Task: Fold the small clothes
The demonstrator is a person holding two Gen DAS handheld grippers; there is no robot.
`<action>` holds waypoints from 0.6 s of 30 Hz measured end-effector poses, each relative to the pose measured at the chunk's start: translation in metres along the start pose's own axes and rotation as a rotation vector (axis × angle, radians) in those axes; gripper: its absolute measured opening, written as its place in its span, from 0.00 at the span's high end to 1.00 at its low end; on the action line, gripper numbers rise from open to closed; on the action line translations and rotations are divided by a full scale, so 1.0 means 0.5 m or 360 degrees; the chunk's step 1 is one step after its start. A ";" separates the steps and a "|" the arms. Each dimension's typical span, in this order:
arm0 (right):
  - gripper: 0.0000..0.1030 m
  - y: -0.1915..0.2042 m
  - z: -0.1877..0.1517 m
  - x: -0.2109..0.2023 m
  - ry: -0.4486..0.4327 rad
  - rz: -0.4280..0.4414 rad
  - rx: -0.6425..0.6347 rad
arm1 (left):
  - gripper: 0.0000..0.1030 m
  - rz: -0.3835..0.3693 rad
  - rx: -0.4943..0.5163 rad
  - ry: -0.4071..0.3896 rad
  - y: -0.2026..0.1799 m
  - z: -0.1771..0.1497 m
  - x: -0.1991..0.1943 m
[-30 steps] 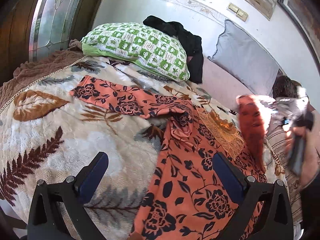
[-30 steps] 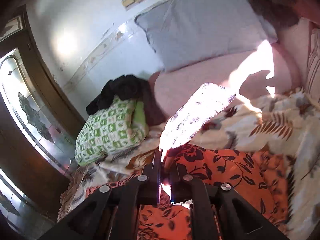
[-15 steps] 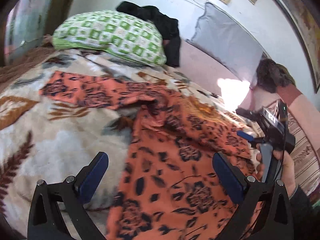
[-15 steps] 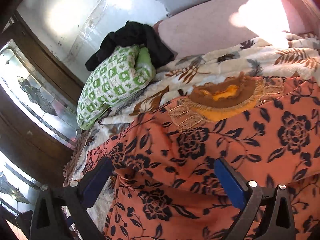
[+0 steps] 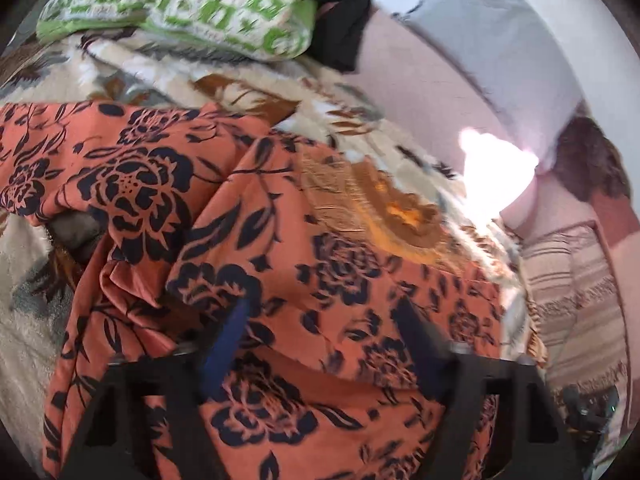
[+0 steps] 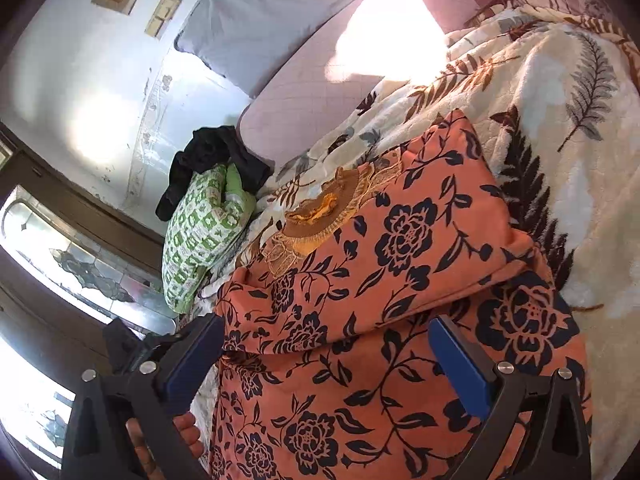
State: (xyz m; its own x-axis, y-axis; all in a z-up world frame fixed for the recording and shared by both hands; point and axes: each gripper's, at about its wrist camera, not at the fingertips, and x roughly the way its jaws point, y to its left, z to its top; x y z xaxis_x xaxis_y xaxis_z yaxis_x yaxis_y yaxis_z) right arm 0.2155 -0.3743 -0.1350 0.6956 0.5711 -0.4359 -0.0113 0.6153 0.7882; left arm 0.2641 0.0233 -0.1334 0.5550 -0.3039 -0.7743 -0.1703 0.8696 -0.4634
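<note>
Centrally, the orange floral garment lies spread on the leaf-print blanket covering the bed, one part folded over the rest, its embroidered neckline toward the upper middle of the frame. The left claw hovers low over the cloth at bottom centre, jaws parted, gripping nothing. The right claw sits wide at the bottom of its frame, straddling the fabric without pinching it. Farther up lie a green checked pillow, a black garment and a grey pillow.
</note>
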 end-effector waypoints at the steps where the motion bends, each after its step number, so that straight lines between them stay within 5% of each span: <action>1: 0.00 -0.019 0.010 -0.011 -0.0037 0.0031 0.0065 | 0.84 0.0045 -0.0004 0.0020 0.005 0.004 0.010; 5: 0.00 -0.050 0.068 -0.006 -0.0084 0.0121 0.0170 | 0.91 0.0240 0.0027 -0.0009 0.026 0.000 0.030; 8: 0.00 -0.060 0.143 -0.007 -0.0164 -0.0247 0.0053 | 0.91 0.0257 0.0022 0.0015 0.046 -0.004 0.040; 10: 0.00 -0.077 0.196 0.024 -0.0102 -0.0368 0.0005 | 0.91 0.0274 0.0057 -0.0010 0.051 -0.006 0.040; 12: 0.19 -0.097 0.230 0.080 0.0043 -0.0437 -0.0034 | 0.91 0.0277 0.0069 -0.0020 0.055 -0.007 0.042; 13: 0.59 -0.111 0.241 0.113 0.0143 -0.0478 -0.0028 | 0.91 0.0279 0.0074 -0.0018 0.055 -0.007 0.043; 14: 0.82 -0.129 0.248 0.143 0.0217 -0.0516 0.0007 | 0.91 0.0283 0.0088 -0.0023 0.054 -0.008 0.042; 16: 0.83 -0.162 0.255 0.179 0.0293 -0.0532 0.0034 | 0.91 0.0300 0.0138 -0.0031 0.048 -0.007 0.045; 18: 0.90 -0.155 0.261 0.166 0.0224 -0.0477 0.0010 | 0.91 0.0307 0.0186 -0.0048 0.043 -0.010 0.042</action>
State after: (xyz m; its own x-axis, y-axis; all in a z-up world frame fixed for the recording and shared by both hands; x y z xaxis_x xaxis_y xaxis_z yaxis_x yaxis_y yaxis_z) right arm 0.3679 -0.4456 -0.1754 0.5612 0.4349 -0.7042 0.1837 0.7642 0.6183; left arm 0.2679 0.0339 -0.1617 0.5458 -0.1175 -0.8297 -0.1812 0.9502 -0.2537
